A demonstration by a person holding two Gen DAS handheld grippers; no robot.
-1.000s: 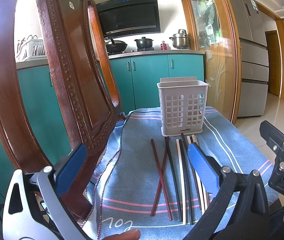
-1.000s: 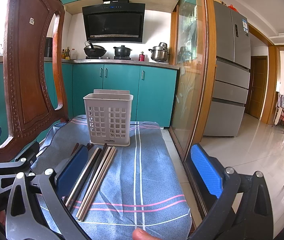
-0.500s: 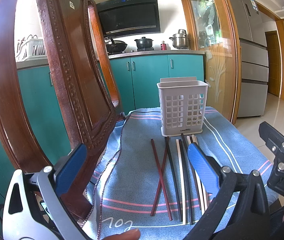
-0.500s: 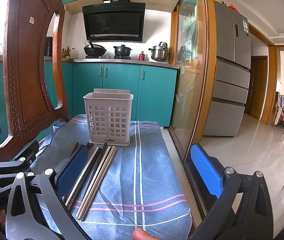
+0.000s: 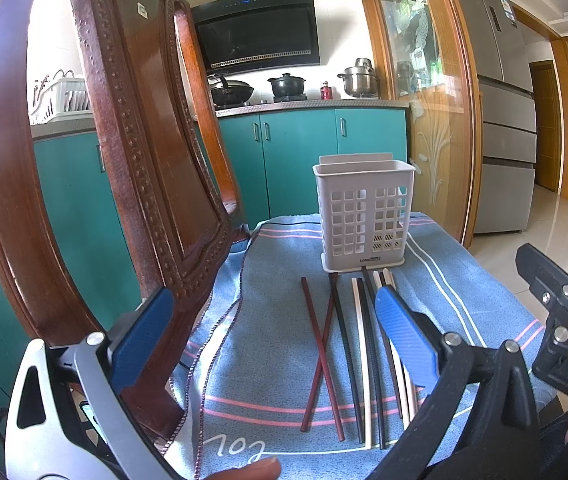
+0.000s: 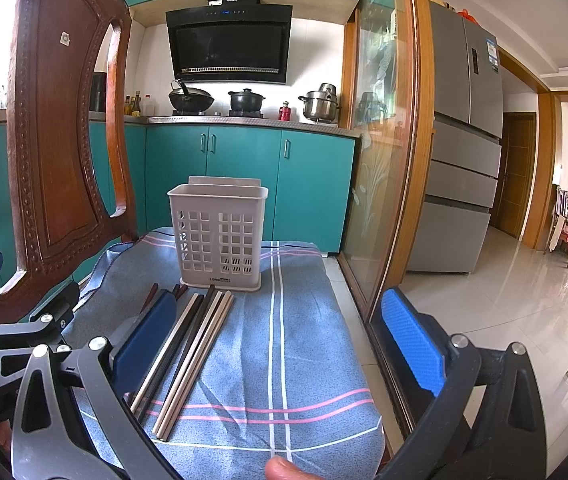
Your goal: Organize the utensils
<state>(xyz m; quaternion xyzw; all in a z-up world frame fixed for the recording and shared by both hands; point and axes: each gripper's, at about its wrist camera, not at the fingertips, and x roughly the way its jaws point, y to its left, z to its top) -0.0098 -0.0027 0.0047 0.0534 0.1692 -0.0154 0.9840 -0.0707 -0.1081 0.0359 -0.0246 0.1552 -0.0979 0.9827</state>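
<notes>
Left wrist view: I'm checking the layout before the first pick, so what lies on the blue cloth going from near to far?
Cloth's near hem with lettering → near ends of the chopsticks, two dark red ones crossing → their far tips → white slotted utensil holder, standing upright at the far end.

Each camera sits low on its own gripper and looks forward between two blue pads, across the blue cloth point(image 5: 267, 344) toward the kitchen. The left view is close by the wooden chair point(image 5: 131, 152); the right view sits nearer the glass door point(image 6: 384, 140). Both see the white basket point(image 5: 364, 216) and chopsticks point(image 6: 191, 344).
</notes>
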